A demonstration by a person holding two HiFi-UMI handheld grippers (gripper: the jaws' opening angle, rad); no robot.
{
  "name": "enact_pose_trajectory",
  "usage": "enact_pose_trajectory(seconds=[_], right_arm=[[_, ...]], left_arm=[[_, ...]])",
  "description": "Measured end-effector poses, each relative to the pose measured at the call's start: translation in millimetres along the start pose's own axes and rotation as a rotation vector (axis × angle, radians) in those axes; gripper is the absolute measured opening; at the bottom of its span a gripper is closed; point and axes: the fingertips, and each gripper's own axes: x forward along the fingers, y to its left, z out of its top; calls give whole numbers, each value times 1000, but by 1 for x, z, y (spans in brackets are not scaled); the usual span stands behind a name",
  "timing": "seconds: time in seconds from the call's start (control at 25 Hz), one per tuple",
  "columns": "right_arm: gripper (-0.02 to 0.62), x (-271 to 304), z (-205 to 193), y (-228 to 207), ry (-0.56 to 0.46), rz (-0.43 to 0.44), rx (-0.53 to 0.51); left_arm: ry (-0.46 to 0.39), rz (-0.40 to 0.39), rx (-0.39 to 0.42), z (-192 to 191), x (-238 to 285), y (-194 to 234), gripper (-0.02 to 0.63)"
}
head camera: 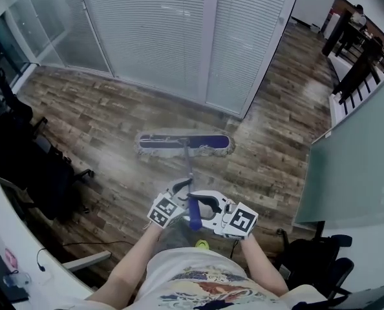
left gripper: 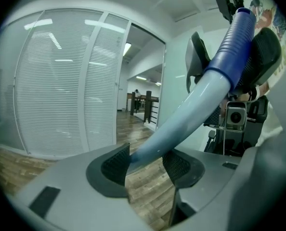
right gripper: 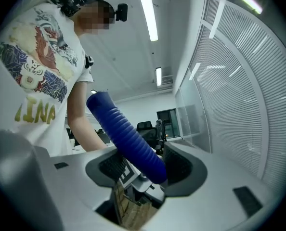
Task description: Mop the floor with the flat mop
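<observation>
Brown wood-plank floor (head camera: 114, 121) all over. The far wall is glass panels with white blinds (head camera: 153, 31) pulled shut. There's a frosted glass wall (head camera: 366, 166) on the right, with dark tables (head camera: 360, 57) further back. Black office chairs (head camera: 37, 166) and a white desk (head camera: 30, 257) sit on the left. Strip lights (right gripper: 148, 13) are on overhead.

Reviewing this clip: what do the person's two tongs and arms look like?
The left tongs and right tongs are light grey moulded shells with dark textured pads. Each carries a white cube with black square markers. No cables show. The person wears a white short-sleeved T-shirt with a colourful print.
</observation>
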Motion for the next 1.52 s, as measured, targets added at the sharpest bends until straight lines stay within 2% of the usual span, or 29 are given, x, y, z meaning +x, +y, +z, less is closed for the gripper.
enact_pose_trajectory(seconds=[0.32,0.56,0.76,1.0,1.16,1.28,1.44,1.52], right_arm=[[225,-62,-11,92,1,36,-3],[225,-84,-5,102,-55,37,-26],[228,-77,-12,93,-37,71,0],[232,-60,16,60,-146,92,2],[236,-45,8,40,-84,113,9],[239,-30,1,20,-38,124,-26],[242,-2,-2,-21,-10,117,-45],[242,16,4,-47,-20,100,-19]], left_arm=[[-13,9,-25,-16,-17,-109,193],[-18,6,-19,-11,-11,-132,193],[-2,6,-10,-14,-8,-120,192],[-52,10,-6,8,-4,-86,192],[-41,3,0,6,1,-62,192],[-8,-6,16,2,9,-36,192],[11,-12,20,3,19,13,192],[1,-9,12,9,22,43,192]])
